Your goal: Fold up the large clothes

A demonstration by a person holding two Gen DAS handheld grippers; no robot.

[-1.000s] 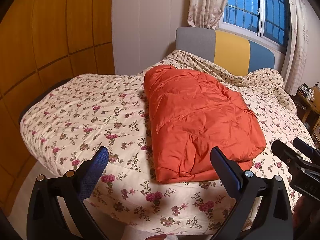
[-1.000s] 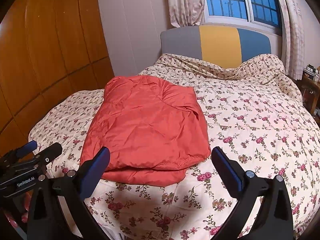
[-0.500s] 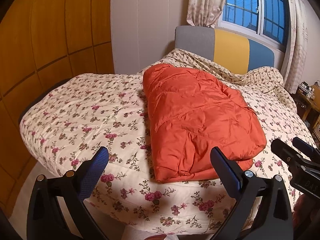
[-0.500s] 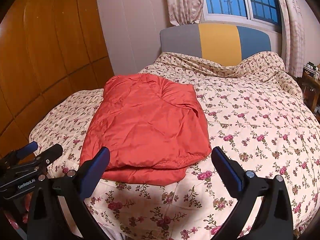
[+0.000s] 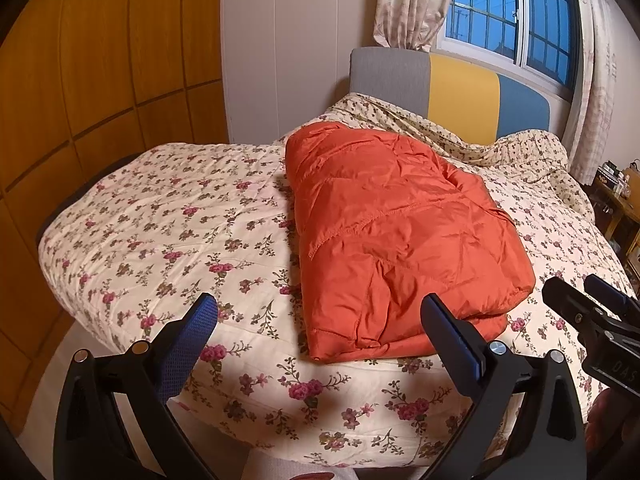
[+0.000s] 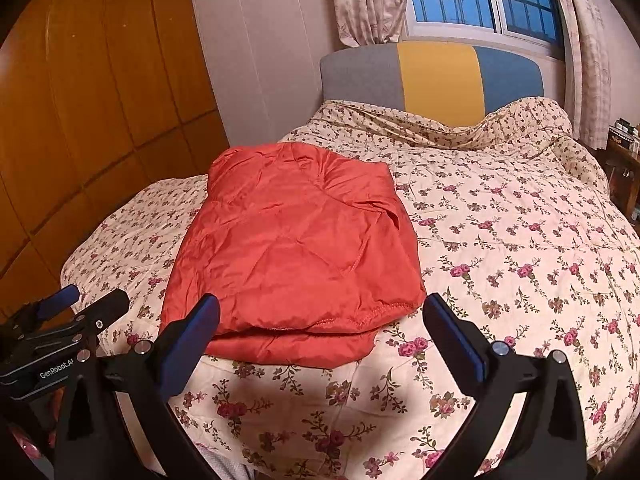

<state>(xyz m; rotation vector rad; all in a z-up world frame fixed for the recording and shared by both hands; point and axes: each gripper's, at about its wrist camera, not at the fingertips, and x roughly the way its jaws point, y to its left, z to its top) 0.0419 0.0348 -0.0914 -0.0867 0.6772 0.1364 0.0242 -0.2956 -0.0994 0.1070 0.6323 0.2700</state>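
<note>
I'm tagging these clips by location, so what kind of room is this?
Most likely a home bedroom. A bed with a floral quilted cover fills the view, backed by a grey, yellow and blue padded headboard, beside a wooden panelled wardrobe. A folded orange puffy jacket lies on the bed.
</note>
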